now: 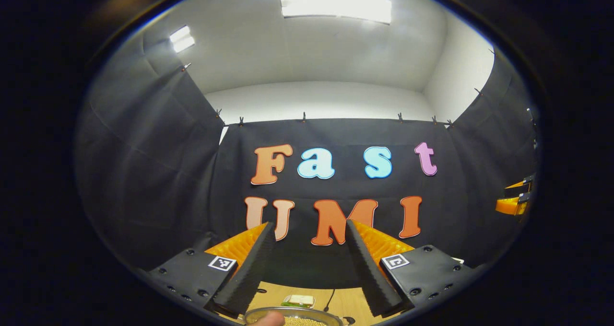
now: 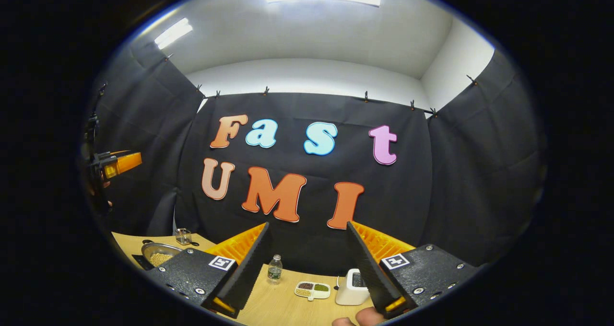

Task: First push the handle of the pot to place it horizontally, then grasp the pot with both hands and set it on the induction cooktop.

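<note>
Both sets of jaws stand wide apart w/ nothing between them: left gripper is raised above the pot, whose rim shows at the table's near edge, and right gripper hangs high over the wooden table. In the right gripper view the pot, holding pale grains, sits near the table's left edge, a glass measuring cup just behind it; water bottle, divided dish and white scale stand mid-table. Handle can't be made out, so a blind push could skid the pot toward the edge or spill grains.

Metal pot of pale grains stands on the wooden table.
</note>
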`<state>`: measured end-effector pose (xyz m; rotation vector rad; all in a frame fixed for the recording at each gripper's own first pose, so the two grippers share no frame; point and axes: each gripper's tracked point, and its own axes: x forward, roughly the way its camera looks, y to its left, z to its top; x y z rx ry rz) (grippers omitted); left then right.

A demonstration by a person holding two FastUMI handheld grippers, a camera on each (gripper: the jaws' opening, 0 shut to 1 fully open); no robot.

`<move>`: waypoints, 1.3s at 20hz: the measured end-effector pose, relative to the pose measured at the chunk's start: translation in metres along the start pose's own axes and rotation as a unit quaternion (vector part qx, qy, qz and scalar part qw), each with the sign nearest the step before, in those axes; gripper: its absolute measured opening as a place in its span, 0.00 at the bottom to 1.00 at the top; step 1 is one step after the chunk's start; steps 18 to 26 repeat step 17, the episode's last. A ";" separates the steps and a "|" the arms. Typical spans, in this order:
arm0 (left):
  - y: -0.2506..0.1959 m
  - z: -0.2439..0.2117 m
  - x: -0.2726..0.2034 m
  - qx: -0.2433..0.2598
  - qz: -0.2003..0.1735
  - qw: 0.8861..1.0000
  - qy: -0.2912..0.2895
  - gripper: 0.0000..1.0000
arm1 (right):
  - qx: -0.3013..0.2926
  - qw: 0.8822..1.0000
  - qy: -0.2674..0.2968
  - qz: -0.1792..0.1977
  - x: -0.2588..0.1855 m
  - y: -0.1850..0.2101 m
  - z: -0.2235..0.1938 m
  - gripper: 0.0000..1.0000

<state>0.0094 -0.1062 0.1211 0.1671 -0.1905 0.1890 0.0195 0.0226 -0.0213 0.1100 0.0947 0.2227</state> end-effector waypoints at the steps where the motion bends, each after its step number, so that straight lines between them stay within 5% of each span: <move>1: 0.004 -0.005 0.001 -0.001 0.005 1.000 0.006 0.95 | 0.002 1.000 -0.005 0.002 0.000 0.001 0.000 0.95; 10: 0.019 -0.002 0.007 0.001 0.026 1.000 -0.006 0.95 | -0.005 1.000 -0.013 0.018 0.006 0.015 -0.005 0.95; 15: -0.008 0.001 0.010 0.000 -0.018 1.000 -0.014 0.92 | -0.008 0.999 -0.025 0.040 0.008 0.026 -0.003 0.95; 26: -0.013 -0.002 0.012 0.002 -0.022 1.000 -0.007 0.94 | -0.006 0.999 -0.019 0.043 0.008 0.027 -0.006 0.95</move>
